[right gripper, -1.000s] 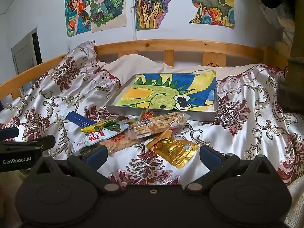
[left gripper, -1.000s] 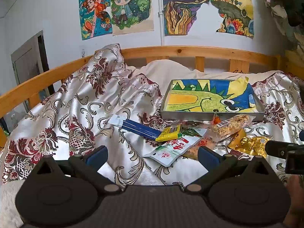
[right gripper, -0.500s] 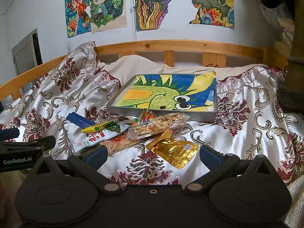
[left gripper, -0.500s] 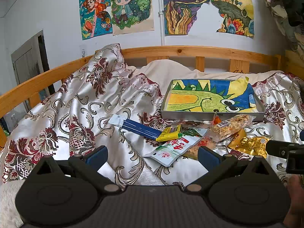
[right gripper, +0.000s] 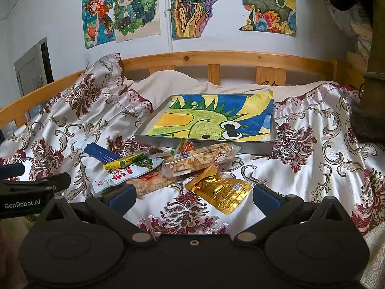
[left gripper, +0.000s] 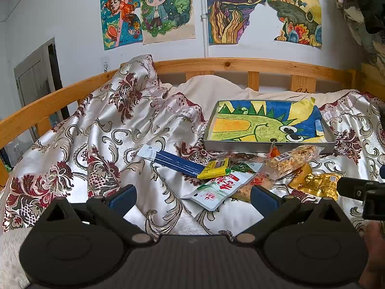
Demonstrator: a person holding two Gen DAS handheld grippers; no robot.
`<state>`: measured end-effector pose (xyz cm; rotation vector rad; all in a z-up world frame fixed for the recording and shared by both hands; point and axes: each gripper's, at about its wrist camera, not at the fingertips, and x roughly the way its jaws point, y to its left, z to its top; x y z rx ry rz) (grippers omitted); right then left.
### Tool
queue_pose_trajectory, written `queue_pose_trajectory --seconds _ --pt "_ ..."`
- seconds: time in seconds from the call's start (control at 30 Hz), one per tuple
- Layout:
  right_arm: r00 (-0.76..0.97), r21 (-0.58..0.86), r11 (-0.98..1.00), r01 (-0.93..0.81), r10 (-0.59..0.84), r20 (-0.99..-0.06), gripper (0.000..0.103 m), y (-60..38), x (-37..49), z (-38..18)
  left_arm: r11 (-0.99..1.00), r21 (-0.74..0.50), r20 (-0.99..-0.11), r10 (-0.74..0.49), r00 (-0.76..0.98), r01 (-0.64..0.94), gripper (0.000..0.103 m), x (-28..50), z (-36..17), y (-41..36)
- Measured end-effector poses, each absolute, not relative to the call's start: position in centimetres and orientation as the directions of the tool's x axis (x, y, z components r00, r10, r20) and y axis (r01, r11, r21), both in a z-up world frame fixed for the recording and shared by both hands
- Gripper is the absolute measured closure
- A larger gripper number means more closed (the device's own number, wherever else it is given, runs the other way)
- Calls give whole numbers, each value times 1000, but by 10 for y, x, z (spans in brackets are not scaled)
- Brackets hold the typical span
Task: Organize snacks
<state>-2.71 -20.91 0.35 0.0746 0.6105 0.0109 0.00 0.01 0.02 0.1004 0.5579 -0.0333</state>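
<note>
1. The left gripper (left gripper: 192, 196) is hovering low over the patterned bedspread (left gripper: 115, 149), its blue-padded fingers (left gripper: 121, 196) spread wide and holding nothing.
2. The right gripper (right gripper: 192, 196) is hovering just to the right of it, jaws likewise wide apart and gripping nothing.
3. The snacks are lying in a loose, overlapping pile on the bedspread, just near of the tray (right gripper: 204, 142).
4. The gold pouch (right gripper: 221, 190) is lying nearest, between the right gripper's fingers in that view.
5. The clear nut bar (right gripper: 199, 160) is lying across the pile, its far edge close to the tray's near wall; whether it is touching the wall cannot be determined.
6. The white sachet (left gripper: 221, 185) is overlapping an orange crumb pack (right gripper: 151, 183), and the yellow packet (left gripper: 214, 168) is resting on the sachet's far end.
7. The blue-and-white packet (left gripper: 168, 160) is lying at the left of the pile.
8. The tray, lined with a green dinosaur drawing (left gripper: 264, 125), is sitting far of the pile, holding no snacks.
</note>
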Motion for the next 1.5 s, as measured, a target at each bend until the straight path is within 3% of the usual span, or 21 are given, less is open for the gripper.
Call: queue_pose_trajectory --seconds 1.13,1.5 --pt "820 78 997 -1 46 -570 1 -205 -31 7 995 85 -538 -5 843 59 1 1 0 0" --pt "829 208 976 -61 165 -534 1 -234 -15 29 991 54 -604 -63 794 120 1 22 4 2"
